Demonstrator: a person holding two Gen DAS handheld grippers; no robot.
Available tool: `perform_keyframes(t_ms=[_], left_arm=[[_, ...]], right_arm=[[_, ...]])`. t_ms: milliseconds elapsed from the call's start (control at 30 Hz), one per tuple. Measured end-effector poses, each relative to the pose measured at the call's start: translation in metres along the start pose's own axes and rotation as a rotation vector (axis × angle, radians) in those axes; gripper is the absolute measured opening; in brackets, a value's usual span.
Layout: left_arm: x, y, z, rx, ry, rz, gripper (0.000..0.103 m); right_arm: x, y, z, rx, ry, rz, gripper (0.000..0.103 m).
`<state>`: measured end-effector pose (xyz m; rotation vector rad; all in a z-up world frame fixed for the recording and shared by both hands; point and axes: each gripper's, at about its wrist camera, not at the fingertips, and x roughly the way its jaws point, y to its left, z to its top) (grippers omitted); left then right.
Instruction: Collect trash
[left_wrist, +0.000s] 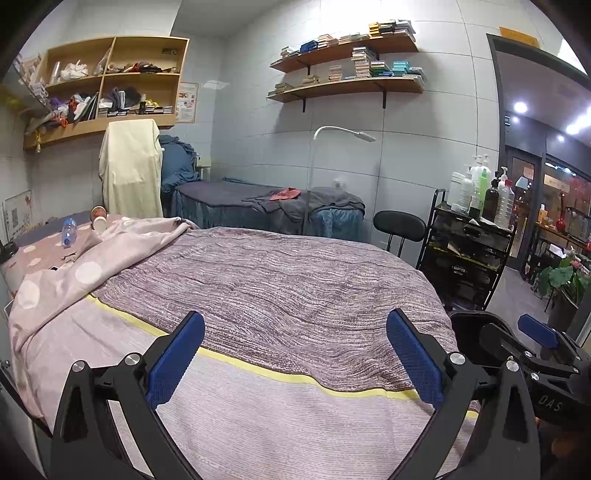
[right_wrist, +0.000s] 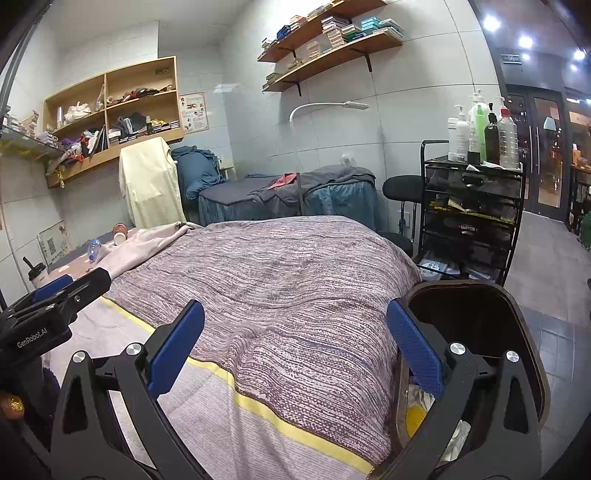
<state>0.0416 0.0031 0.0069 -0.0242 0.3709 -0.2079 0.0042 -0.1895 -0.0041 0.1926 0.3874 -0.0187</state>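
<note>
Both the left gripper (left_wrist: 295, 354) and the right gripper (right_wrist: 295, 350) hang spread and empty over the near end of the bed (left_wrist: 280, 280). At the bed's far left corner lie a plastic bottle (left_wrist: 68, 230) and two paper cups (left_wrist: 99, 218). The dark trash bin (right_wrist: 476, 321), open-topped with scraps inside, stands against the bed's right edge, open floor beyond it.

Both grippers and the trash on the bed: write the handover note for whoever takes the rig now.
Left gripper: open, empty, over the striped bedspread.
Right gripper: open, empty, beside the dark trash bin at the bed's right edge.
Bin already holds some waste.
Left to collect, at the bed's far left end: clear plastic bottle with blue cap and two paper cups on the dotted pink blanket.
</note>
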Motion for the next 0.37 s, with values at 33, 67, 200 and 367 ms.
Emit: perform_keyframes(t_ms=[33, 67, 200, 367], left_arm=[[0.0004, -0.0001, 0.0000, 0.001, 0.001, 0.001, 0.097], [0.0003, -0.0004, -0.0002, 0.001, 0.002, 0.001, 0.097], [0.0008, -0.0007, -0.0001, -0.004, 0.002, 0.003, 0.097], [0.0012, -0.0004, 0.0000, -0.004, 0.002, 0.002, 0.097]], right_arm=[[0.0001, -0.0004, 0.0000, 0.000, 0.000, 0.000, 0.097], [0.0002, -0.0003, -0.0005, 0.000, 0.000, -0.001, 0.097], [-0.0005, -0.0005, -0.0002, 0.001, 0.000, -0.001, 0.097], [0.0000, -0.0011, -0.0003, 0.003, 0.002, -0.002, 0.097]])
